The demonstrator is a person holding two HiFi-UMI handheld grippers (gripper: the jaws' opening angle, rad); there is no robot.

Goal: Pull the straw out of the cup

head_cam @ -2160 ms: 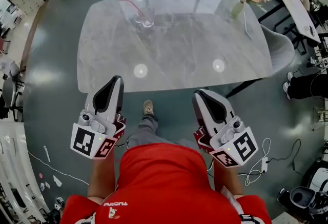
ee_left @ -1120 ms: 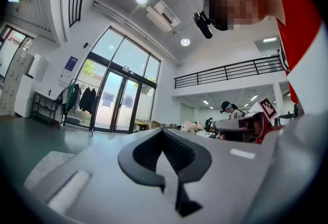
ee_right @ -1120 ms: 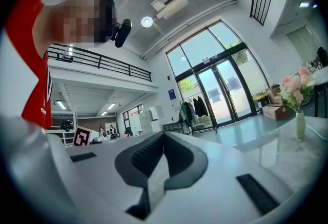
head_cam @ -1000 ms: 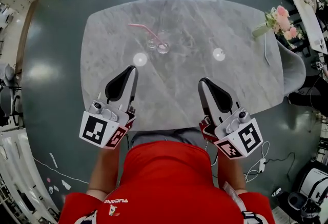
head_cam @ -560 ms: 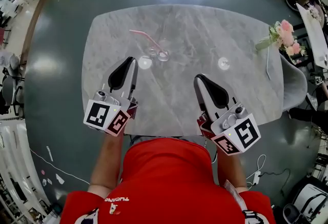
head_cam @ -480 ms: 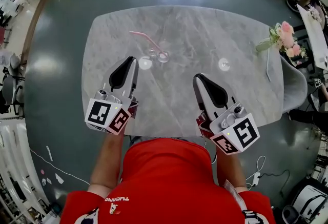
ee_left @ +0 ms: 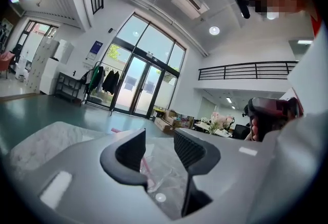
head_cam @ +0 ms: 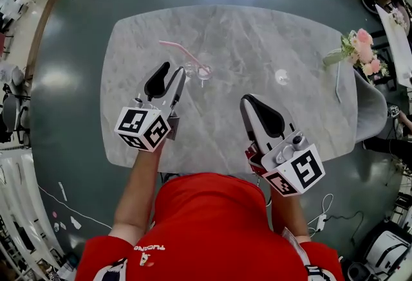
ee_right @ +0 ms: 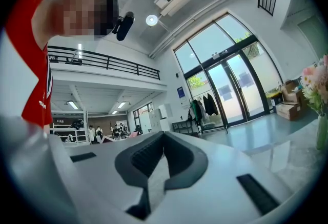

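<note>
A clear cup (head_cam: 201, 71) stands on the grey marble table (head_cam: 270, 35), and a pink straw (head_cam: 179, 51) leans out of it to the upper left. My left gripper (head_cam: 171, 71) sits just short of the cup on its near left. Its jaws are opening, with nothing between them. In the left gripper view the cup (ee_left: 160, 181) and straw (ee_left: 144, 164) show through the gap of that gripper (ee_left: 159, 147), a little way ahead. My right gripper (head_cam: 248, 102) is shut and empty over the table's near right; in its own view the right gripper (ee_right: 163, 139) has its pads together.
A vase of pink flowers (head_cam: 362, 48) stands at the table's right end, also at the edge of the right gripper view as flowers (ee_right: 319, 80). A grey chair (head_cam: 371, 103) is tucked beside that end. Ceiling lights glare on the tabletop.
My left gripper moved forward and down toward the cup, rolled, and its jaws went from shut to parted. The right gripper shifted only slightly.
</note>
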